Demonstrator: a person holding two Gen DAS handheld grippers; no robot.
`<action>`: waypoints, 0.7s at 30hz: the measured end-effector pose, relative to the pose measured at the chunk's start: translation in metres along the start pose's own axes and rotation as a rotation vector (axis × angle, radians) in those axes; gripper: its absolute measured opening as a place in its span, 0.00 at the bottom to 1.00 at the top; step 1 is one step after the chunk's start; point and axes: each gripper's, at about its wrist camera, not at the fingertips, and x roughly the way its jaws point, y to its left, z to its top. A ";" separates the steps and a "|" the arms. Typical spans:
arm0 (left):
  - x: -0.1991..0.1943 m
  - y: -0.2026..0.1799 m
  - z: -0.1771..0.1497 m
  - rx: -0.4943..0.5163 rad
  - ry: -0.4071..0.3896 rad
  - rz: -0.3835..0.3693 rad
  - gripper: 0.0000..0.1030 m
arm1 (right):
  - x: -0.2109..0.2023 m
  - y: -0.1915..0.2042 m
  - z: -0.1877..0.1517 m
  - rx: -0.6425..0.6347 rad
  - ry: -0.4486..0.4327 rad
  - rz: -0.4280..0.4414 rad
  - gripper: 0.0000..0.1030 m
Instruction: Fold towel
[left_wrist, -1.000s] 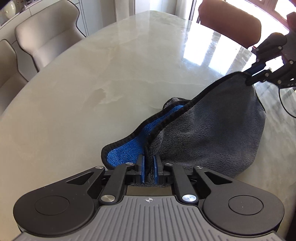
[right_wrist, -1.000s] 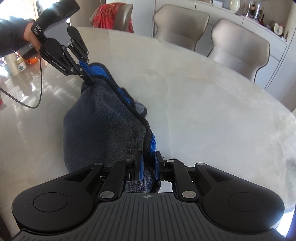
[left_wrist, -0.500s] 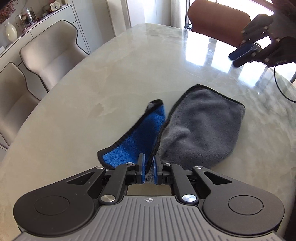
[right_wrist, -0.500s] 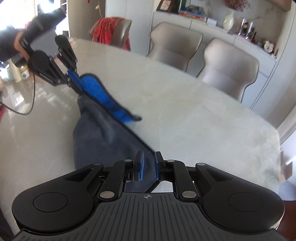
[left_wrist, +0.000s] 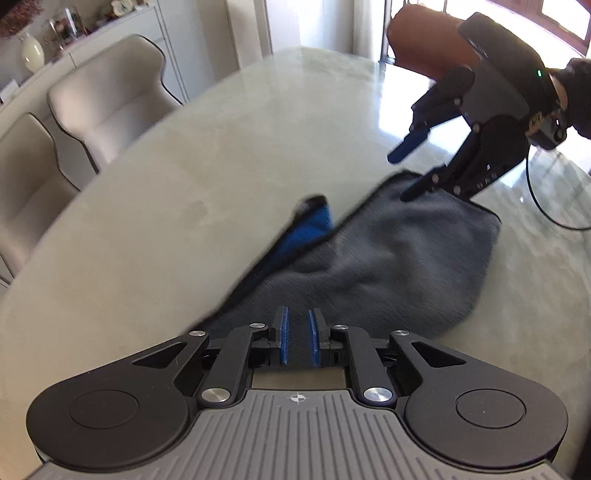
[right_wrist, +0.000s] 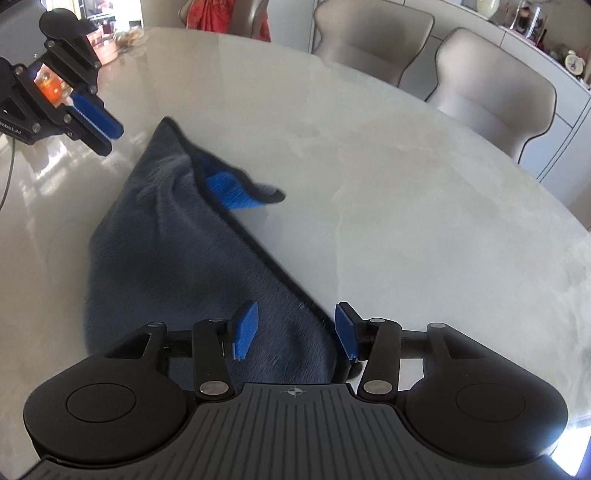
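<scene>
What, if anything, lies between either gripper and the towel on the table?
Nothing visible. The towel lies right under the open right gripper and the open left gripper, with only bare table beside it.

both black linkage grippers (left_wrist: 298, 341) (right_wrist: 295, 332) carry blue finger pads (right_wrist: 246, 328) and silver screws (left_wrist: 217, 394). ribbed grey housing (left_wrist: 295, 435) behind; a dark sleeve (left_wrist: 580, 92) shows.

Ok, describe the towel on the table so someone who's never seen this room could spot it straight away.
Find the big pale marble table with beige chairs along its far side. The towel is the only cloth lying on it, a dark grey, fluffy heap between the left gripper and the right gripper. A bright blue flap of its underside sticks out along one black-trimmed edge.
</scene>
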 end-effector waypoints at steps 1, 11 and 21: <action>0.005 0.006 0.002 0.000 0.002 0.002 0.17 | 0.003 -0.003 0.000 -0.009 -0.008 0.015 0.46; 0.054 0.019 0.000 0.095 0.113 -0.065 0.25 | 0.025 -0.016 0.002 -0.054 0.023 0.107 0.46; 0.060 0.025 -0.004 0.095 0.097 -0.074 0.40 | 0.031 -0.020 -0.008 -0.043 0.025 0.138 0.55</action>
